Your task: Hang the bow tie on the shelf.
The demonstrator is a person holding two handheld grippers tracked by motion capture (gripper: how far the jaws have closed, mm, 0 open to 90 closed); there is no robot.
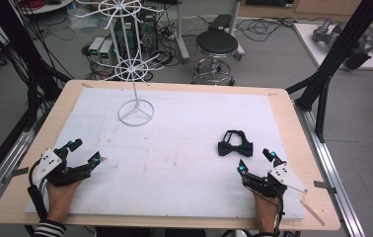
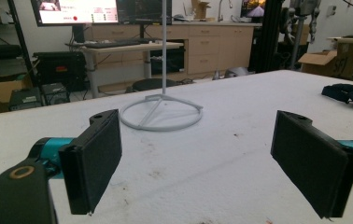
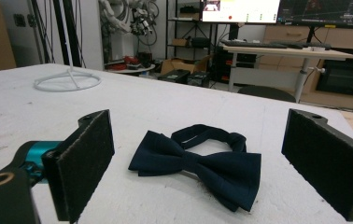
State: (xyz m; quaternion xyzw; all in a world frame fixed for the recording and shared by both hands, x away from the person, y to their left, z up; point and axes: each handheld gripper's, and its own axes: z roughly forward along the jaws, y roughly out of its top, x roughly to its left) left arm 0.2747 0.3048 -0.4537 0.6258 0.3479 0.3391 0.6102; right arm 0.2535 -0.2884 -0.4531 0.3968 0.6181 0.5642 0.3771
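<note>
right gripper (image 1: 255, 161): jaws spread wide, nothing between them; bow tie (image 1: 235, 147) just ahead on the white mat (image 1: 174, 148), long axis crosswise to the jaws. left gripper (image 1: 83, 151): also spread, well apart from the tie; wire stand (image 1: 135, 112) farther ahead.

Dark navy bow tie (image 1: 235, 146) flat on white mat, strap looped behind, right side.

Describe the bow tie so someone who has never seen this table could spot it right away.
Start at the white foam sheet covering the wooden table. On its right half, just ahead of the right gripper, lies a small dark navy fabric bow tie. It is the sheet's only dark, soft thing; the white wire stand is far left.
</note>
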